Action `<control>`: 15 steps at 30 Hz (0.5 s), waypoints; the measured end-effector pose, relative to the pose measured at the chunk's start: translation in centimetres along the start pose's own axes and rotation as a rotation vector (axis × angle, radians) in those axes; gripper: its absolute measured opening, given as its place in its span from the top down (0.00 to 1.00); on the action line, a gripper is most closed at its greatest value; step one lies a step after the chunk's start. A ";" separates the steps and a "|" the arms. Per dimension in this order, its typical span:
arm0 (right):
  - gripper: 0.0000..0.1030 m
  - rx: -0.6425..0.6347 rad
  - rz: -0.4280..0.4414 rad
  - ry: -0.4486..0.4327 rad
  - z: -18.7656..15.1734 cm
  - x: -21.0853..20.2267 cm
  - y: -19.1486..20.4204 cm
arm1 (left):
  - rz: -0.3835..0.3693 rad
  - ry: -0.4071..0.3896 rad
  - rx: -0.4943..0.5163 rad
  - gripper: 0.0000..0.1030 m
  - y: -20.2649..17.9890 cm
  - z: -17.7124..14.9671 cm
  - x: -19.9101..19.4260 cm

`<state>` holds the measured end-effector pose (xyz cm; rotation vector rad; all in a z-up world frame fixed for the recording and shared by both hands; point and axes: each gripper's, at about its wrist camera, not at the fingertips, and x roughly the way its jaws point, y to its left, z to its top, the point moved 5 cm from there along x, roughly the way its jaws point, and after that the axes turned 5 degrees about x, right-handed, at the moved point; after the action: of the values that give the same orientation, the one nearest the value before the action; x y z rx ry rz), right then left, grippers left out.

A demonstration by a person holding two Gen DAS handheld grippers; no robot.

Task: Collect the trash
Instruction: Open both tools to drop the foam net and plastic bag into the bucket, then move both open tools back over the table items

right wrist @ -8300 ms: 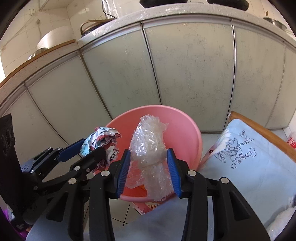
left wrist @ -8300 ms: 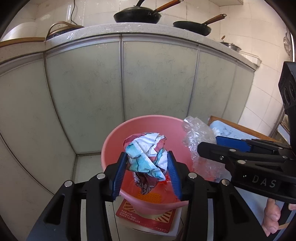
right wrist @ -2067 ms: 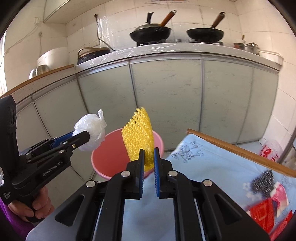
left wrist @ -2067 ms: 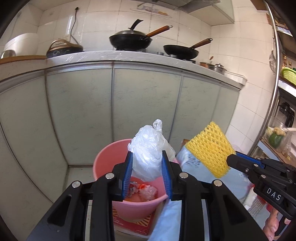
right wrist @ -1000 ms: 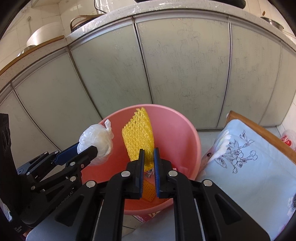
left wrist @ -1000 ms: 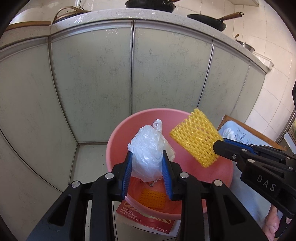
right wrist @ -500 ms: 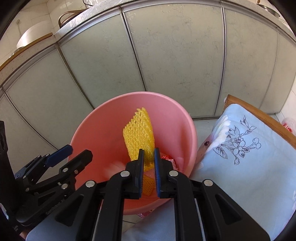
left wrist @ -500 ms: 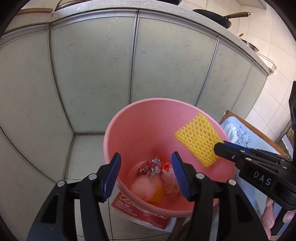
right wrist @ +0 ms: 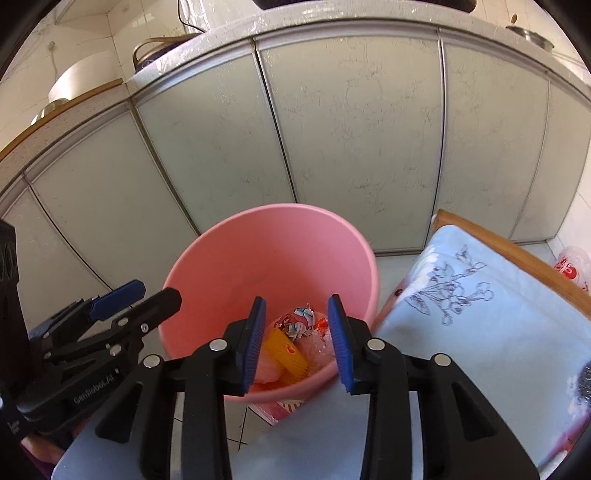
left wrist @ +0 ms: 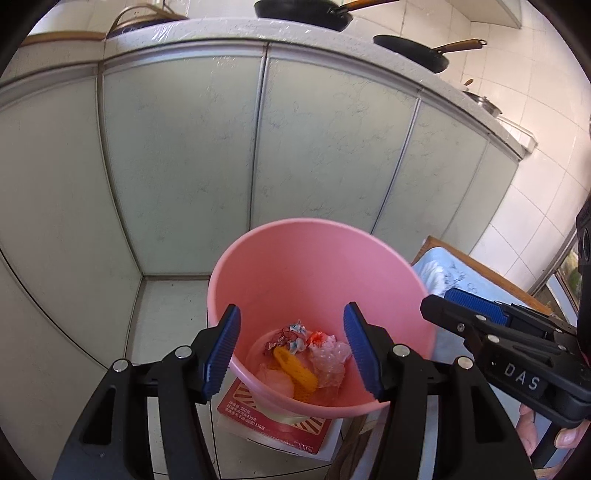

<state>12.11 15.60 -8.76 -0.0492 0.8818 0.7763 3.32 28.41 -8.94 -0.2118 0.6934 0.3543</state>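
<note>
Both drops landed in the pink bucket (left wrist: 317,258)!
Left tool (left wrist: 291,349) spread empty above it; right tool (right wrist: 297,334) opening, yellow foam net (left wrist: 295,369) now inside.

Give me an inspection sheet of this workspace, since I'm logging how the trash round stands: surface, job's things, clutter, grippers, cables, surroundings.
Surface: blue floral cloth over a wood-edged table, beside the bucket.
Job's things: pink bucket on the floor holds yellow foam net, crumpled printed wrapper, clear plastic and a pale bag.
Clutter: red printed box under the bucket; red-and-white packet at the far right.
Grippers: left gripper open and empty above the bucket; right gripper with jaws opening, nothing between them.
Cables: a dark cord on the wall above the counter.
Surroundings: pale cabinet doors, counter with pans, tiled wall.
</note>
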 end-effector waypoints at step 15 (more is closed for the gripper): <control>0.66 0.026 -0.094 -0.068 -3.2 -8.7 -3.6 | -0.108 -0.064 0.103 0.44 -5.9 1.3 -5.7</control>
<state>8.83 6.72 -5.67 -0.0410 0.8189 0.6751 2.37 21.98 -3.78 -0.1390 0.6327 0.2206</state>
